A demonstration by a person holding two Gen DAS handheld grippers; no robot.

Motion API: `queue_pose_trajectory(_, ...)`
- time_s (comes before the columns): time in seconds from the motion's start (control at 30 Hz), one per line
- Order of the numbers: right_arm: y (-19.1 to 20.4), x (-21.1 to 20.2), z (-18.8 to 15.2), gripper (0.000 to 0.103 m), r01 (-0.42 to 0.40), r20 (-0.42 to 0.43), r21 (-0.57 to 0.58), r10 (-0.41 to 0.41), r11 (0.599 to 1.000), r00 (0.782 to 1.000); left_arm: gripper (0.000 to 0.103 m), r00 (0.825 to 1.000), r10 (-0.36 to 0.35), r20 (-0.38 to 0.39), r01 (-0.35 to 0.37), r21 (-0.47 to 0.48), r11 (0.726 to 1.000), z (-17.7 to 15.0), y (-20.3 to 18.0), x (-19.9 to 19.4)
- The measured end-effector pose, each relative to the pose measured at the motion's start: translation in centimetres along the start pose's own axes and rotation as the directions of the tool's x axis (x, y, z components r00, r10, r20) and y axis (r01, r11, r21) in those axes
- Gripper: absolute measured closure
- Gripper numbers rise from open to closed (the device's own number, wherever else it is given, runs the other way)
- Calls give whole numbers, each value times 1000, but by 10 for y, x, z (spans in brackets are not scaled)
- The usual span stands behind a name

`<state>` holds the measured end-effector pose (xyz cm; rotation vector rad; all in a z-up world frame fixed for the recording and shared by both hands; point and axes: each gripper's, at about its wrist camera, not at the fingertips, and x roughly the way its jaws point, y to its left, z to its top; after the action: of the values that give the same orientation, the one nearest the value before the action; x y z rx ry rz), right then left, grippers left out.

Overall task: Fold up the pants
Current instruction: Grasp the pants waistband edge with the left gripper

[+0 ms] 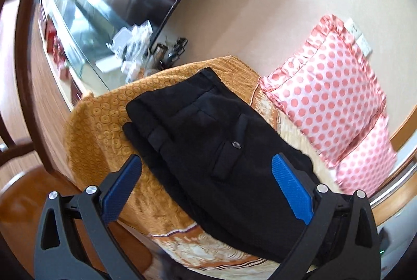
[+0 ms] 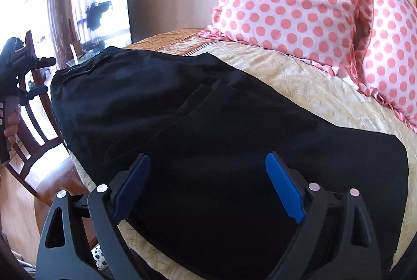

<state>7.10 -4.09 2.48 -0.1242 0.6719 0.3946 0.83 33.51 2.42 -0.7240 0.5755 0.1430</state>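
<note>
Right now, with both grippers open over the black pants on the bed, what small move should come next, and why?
Probably lower the right gripper onto the near edge of the pants and close on it. Its jaws stand wide with nothing pinched, and the pants already lie folded lengthwise on the bedspread, so another fold seems due. The left gripper is open too.

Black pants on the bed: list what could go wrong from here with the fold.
1. The black pants lie close to the bed edge nearest the chair; a sideways tug might slide them off.
2. Both the left gripper and the right gripper are open with nothing pinched; closing too shallow could catch only the top layer and undo the fold.
3. The pillows sit near; a wide swing may brush them.
</note>
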Motion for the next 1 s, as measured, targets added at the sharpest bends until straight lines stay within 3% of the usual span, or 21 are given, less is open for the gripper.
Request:
queue_pose_trajectory(0.17,2,-1,-2,11,-11,1,-10,11,1000,1000,4,998,3,-55,-6,-69,998,7,11,17)
queue_pose_trajectory(0.57,3,2,-1,9,-17,13,-27,17,1000,1000,5,995,-92,-43,80,-239,968,23,29,23)
queue_pose_trajectory(0.63,3,2,-1,9,-19,14,-27,19,999,1000,12,996,-76,-38,64,-248,967,24,29,24)
queue_pose_trajectory(0.7,2,2,-2,9,-21,16,-28,21,999,1000,29,999,-34,-34,24,-256,966,24,29,25)
queue_pose_trajectory(1.0,2,0,-5,9,-28,24,-19,28,999,999,77,997,72,-29,-77,-273,959,18,41,22)
